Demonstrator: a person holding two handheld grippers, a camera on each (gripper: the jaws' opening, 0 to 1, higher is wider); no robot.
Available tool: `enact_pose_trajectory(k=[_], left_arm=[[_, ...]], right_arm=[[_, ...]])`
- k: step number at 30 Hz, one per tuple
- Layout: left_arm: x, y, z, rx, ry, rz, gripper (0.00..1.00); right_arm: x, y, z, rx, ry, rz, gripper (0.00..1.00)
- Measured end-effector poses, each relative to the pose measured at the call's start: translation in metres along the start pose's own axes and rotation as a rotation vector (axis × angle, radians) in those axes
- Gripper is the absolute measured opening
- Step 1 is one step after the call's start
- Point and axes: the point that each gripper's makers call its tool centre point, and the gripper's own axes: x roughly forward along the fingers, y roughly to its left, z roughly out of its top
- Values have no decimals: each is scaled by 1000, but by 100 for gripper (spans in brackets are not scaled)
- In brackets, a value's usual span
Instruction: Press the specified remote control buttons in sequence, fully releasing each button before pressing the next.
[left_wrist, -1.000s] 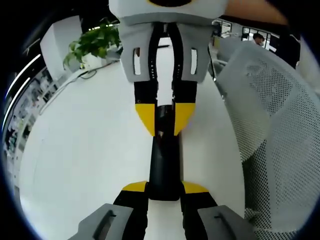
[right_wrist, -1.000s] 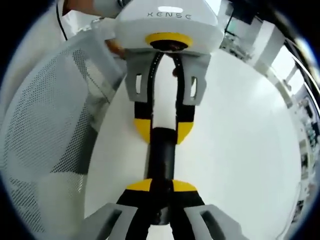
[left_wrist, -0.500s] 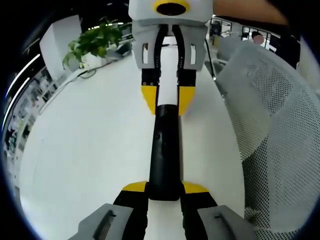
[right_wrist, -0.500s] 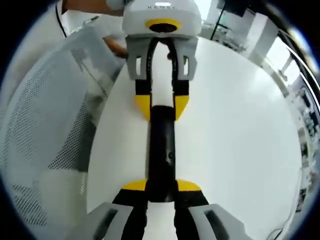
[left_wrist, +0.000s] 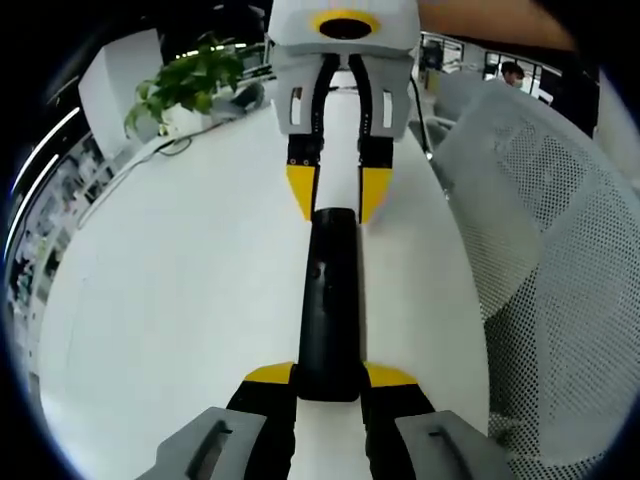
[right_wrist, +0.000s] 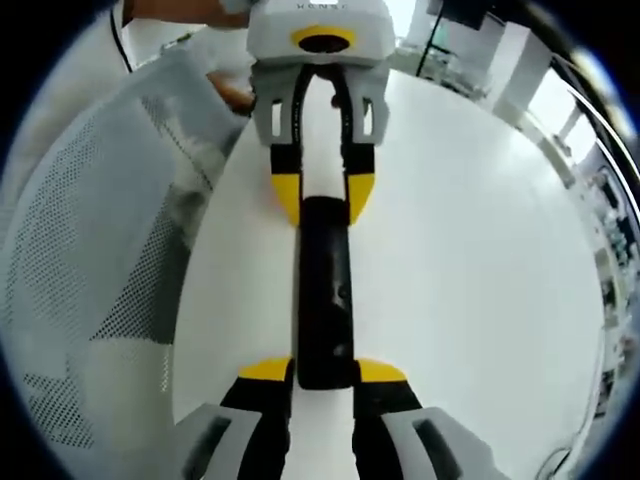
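Observation:
A long black remote control (left_wrist: 330, 300) lies lengthwise on the white round table (left_wrist: 180, 280). My left gripper (left_wrist: 330, 378) is shut on its near end, with a yellow tip pressed against each side. My right gripper (left_wrist: 336, 195) faces it from the far end, its jaws apart and its yellow tips just astride the remote's last bit. In the right gripper view the same remote (right_wrist: 325, 290) runs from my right gripper (right_wrist: 323, 372) at the bottom up to the left gripper (right_wrist: 323, 197). The buttons are too small to make out.
A white mesh chair (left_wrist: 540, 250) stands close against the table's edge beside the remote, and also shows in the right gripper view (right_wrist: 90, 250). A potted plant (left_wrist: 190, 85) and a cable (left_wrist: 175, 150) sit at the table's far side.
My right gripper has slid back along the remote, from its middle to its very end. The left gripper has kept its hold and the remote has not shifted.

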Motion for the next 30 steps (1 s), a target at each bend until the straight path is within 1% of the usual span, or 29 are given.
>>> enact_pose_trajectory(k=[8, 22, 30], left_arm=[[0, -1, 0, -1, 3, 1, 24], [-1, -1, 0, -5, 7, 1, 24], [-1, -1, -1, -5, 6, -1, 24]], right_arm=[[0, 1, -3, 3, -1, 0, 21], [3, 0, -10, 9, 11, 6, 21], [5, 0, -11, 12, 14, 9, 21]])
